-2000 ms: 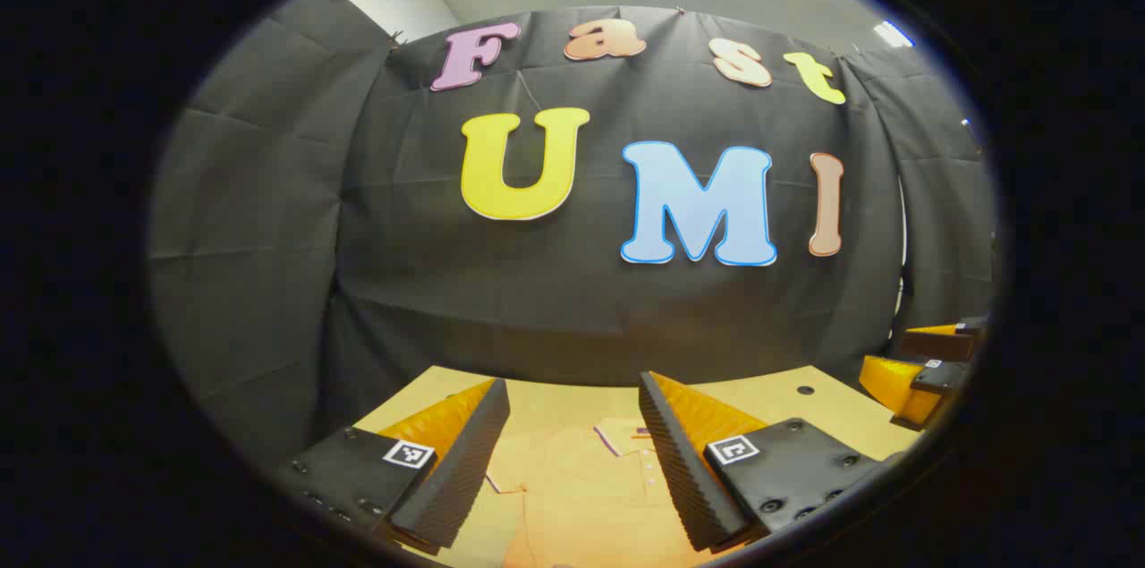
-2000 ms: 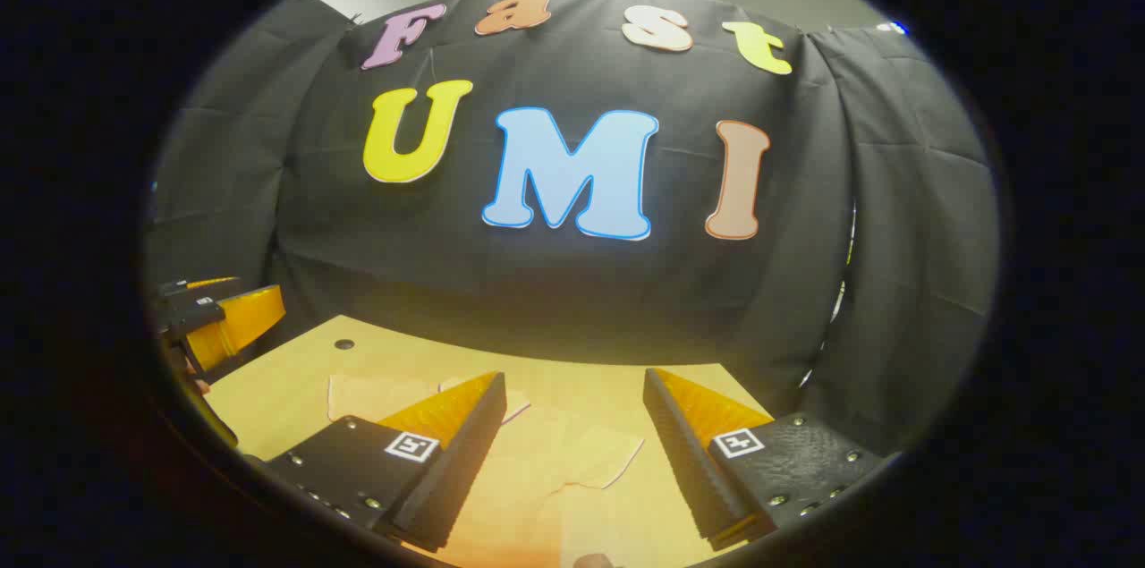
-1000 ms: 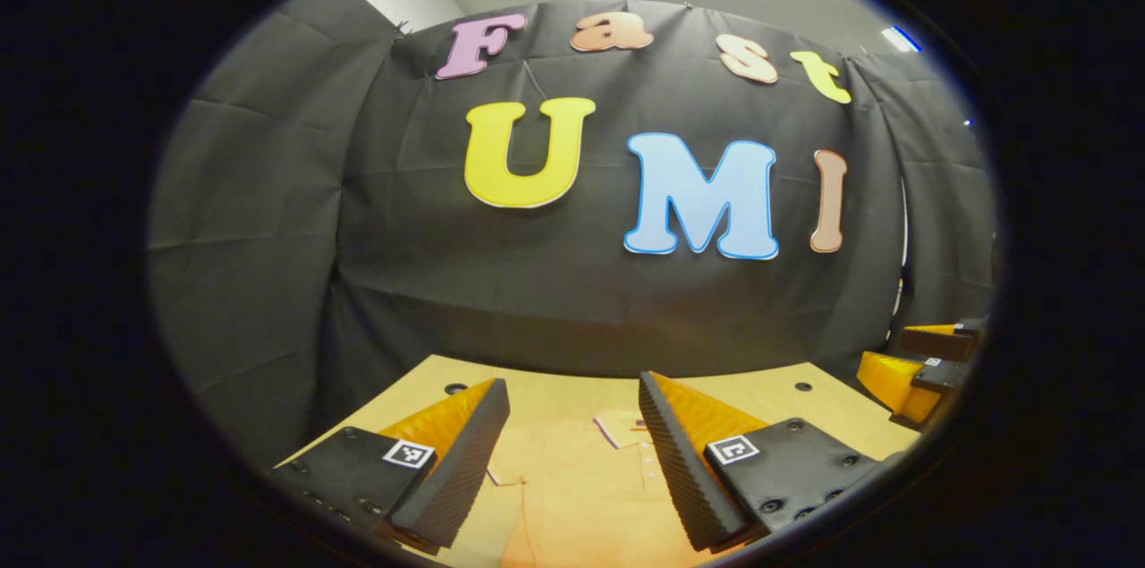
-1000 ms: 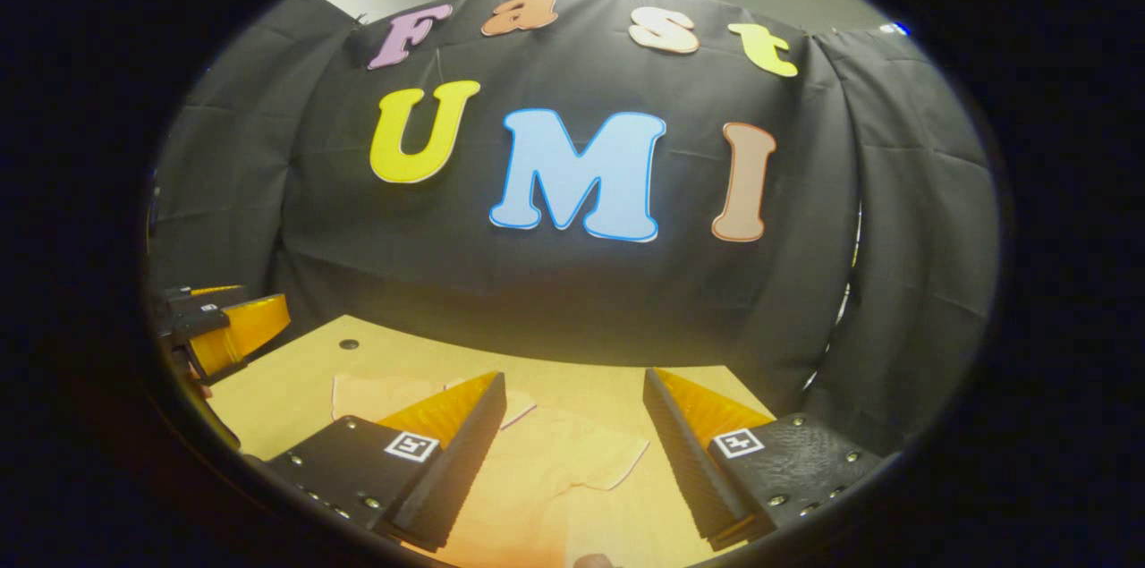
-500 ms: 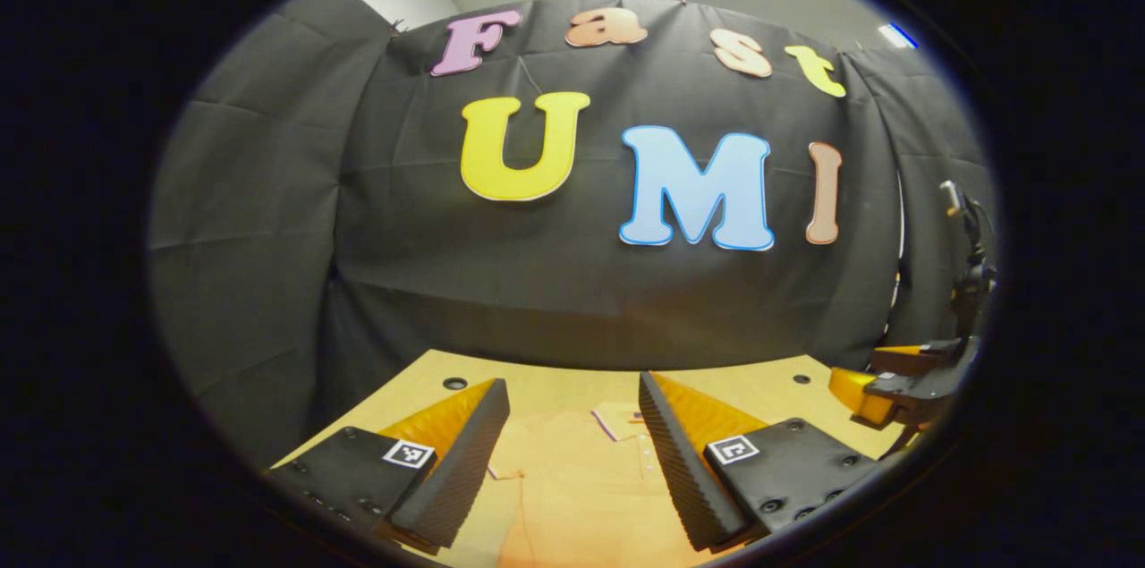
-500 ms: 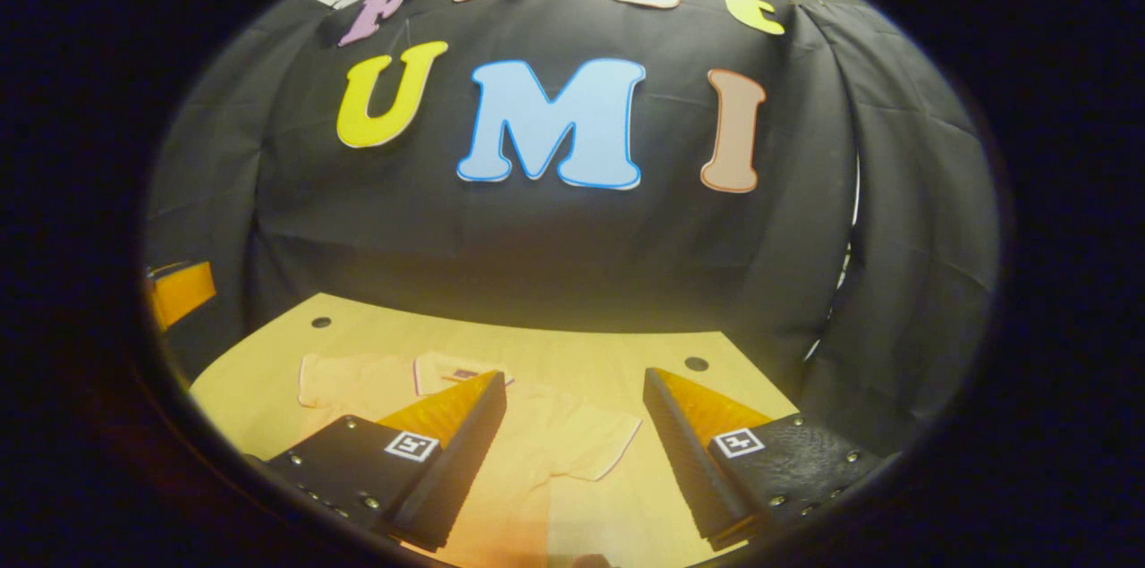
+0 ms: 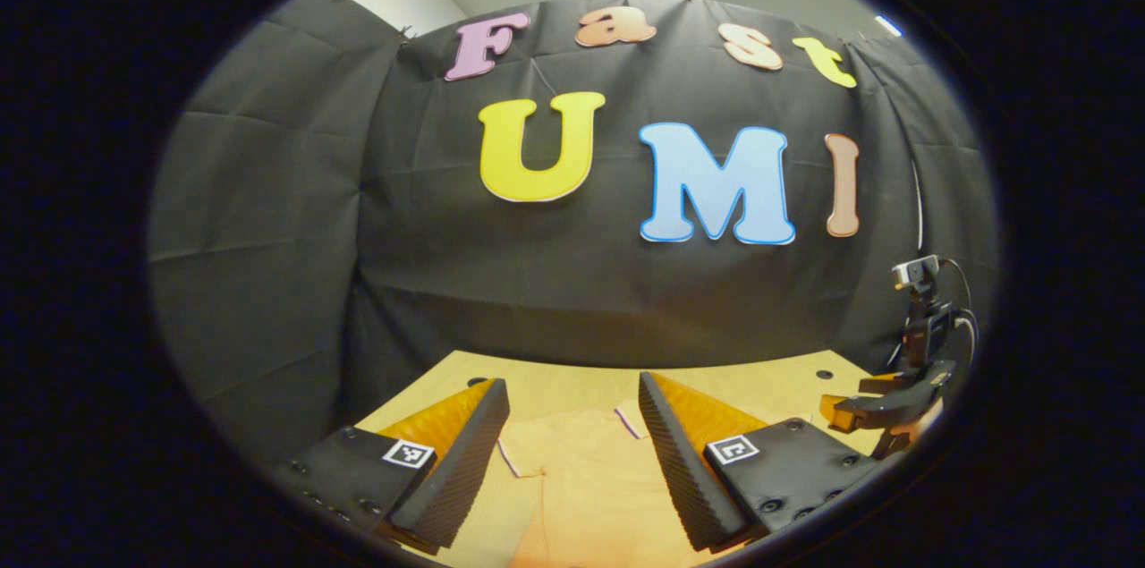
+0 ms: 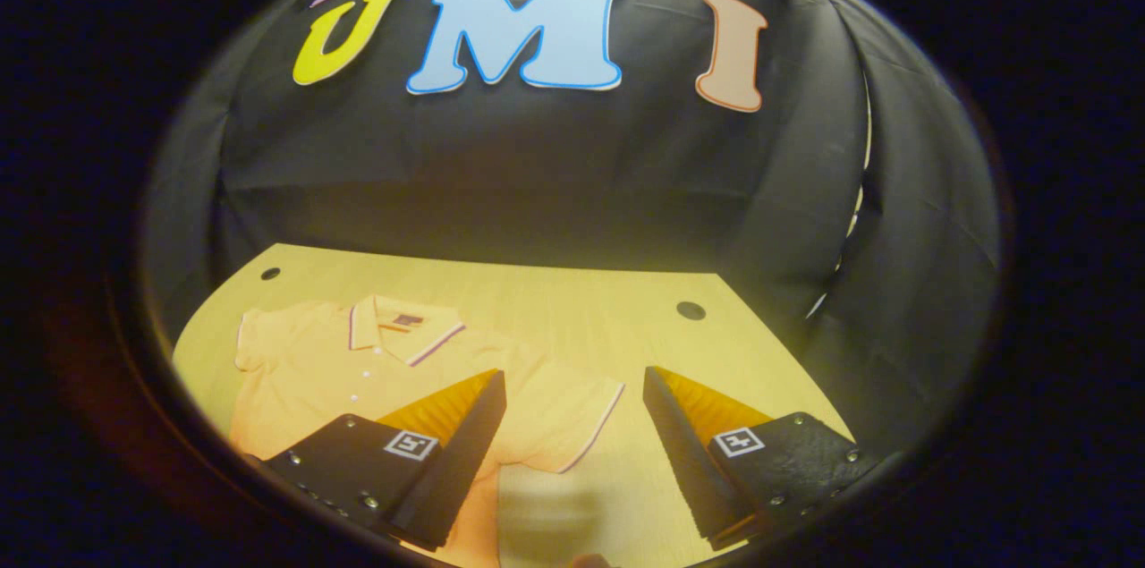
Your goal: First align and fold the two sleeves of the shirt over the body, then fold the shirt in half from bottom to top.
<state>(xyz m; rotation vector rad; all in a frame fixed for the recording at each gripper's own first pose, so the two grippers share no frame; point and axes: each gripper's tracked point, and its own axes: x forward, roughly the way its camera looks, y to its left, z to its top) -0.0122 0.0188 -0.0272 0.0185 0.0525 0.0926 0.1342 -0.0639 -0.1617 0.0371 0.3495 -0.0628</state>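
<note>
An orange polo shirt [image 8: 358, 371] lies flat on the wooden table [image 8: 572, 300], front up, collar [image 8: 402, 326] toward the far wall, both short sleeves spread out. In the right gripper view my right gripper [image 8: 572, 376] hovers open above the shirt's near sleeve [image 8: 564, 420], holding nothing. My left gripper [image 7: 572, 382] is open too, above the shirt [image 7: 581, 470], with the collar edge beside its right finger. The right gripper [image 7: 881, 411] also appears at the far right of the left gripper view, above the table edge.
Black cloth walls close the booth behind and beside the table. Small round holes [image 8: 691, 310] [image 8: 270, 274] sit near the table's far corners. Bare tabletop [image 8: 716, 344] stretches to the right of the shirt.
The right gripper has tipped downward and moved forward, so the whole upper shirt now lies in its view. The left gripper shifted slightly. Both stayed open.
</note>
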